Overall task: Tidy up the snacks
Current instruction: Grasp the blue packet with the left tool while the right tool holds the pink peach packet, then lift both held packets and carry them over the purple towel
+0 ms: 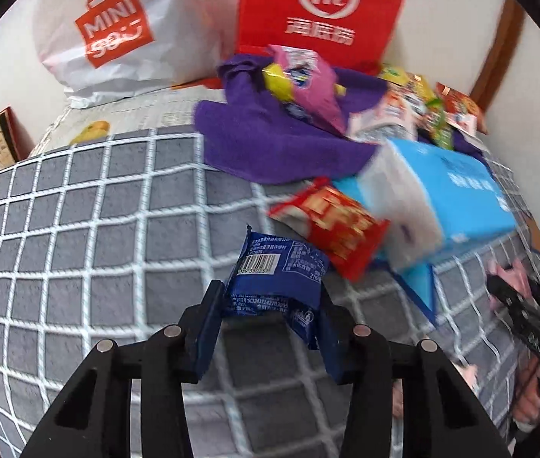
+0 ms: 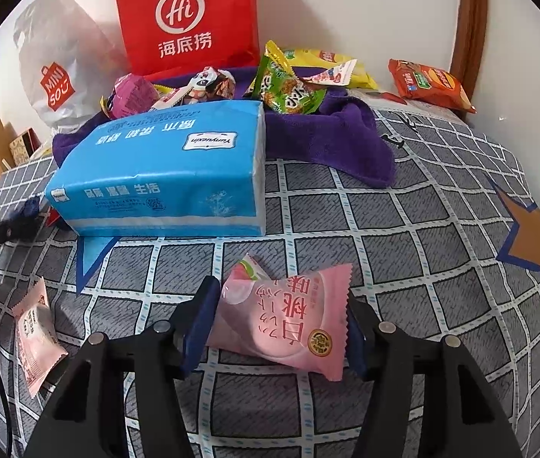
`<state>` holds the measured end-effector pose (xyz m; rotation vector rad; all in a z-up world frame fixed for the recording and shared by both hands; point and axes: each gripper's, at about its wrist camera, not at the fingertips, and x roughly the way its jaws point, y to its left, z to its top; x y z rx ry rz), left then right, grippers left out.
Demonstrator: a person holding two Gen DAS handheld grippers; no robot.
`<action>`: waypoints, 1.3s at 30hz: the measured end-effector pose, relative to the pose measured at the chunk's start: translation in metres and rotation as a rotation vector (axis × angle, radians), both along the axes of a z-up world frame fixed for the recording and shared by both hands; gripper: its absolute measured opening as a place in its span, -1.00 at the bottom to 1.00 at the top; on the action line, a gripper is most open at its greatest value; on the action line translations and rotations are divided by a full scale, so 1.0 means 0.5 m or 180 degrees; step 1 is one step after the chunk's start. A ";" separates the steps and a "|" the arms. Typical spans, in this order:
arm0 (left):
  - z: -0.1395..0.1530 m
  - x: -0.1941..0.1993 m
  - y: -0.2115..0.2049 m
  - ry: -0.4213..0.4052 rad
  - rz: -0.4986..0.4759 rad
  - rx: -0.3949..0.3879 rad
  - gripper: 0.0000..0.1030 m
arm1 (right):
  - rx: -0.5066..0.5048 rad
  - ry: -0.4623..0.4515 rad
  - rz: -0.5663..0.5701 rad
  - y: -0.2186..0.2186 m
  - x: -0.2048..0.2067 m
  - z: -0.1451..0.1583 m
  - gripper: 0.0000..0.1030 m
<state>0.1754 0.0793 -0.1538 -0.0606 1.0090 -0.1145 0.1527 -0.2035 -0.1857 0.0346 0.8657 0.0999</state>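
Observation:
My left gripper (image 1: 270,305) is shut on a blue snack packet (image 1: 277,271) and holds it above the grey checked bedspread (image 1: 79,229). My right gripper (image 2: 281,320) is shut on a pink peach snack packet (image 2: 289,320) low over the bedspread (image 2: 422,229). A second pink packet (image 2: 35,332) lies at the left. A red packet (image 1: 331,221) lies beside a blue tissue pack (image 1: 441,191), which also shows in the right wrist view (image 2: 163,175). Several snacks (image 2: 289,84) lie on a purple towel (image 2: 331,141) at the back.
A red Haidilao bag (image 2: 190,15) and a white Miniso bag (image 2: 52,65) stand against the wall. An orange-red snack bag (image 2: 430,84) lies at the back right. The other gripper (image 1: 529,324) shows at the right edge of the left wrist view.

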 end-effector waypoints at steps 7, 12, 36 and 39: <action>-0.016 -0.026 -0.040 -0.0140 -0.0043 0.0223 -0.09 | 0.0102 -0.0008 -0.0083 -0.017 0.000 0.000 0.14; -0.021 -0.038 -0.034 -0.0316 0.0042 0.0185 -0.09 | -0.0044 0.0013 -0.0078 -0.004 0.003 -0.003 0.15; -0.028 -0.042 -0.046 -0.0403 0.0096 0.0284 -0.01 | -0.0091 0.0037 -0.0041 -0.002 0.006 -0.005 0.21; -0.027 -0.041 -0.044 -0.0402 0.0083 0.0292 -0.01 | -0.0076 0.0030 -0.0040 -0.003 0.005 -0.005 0.18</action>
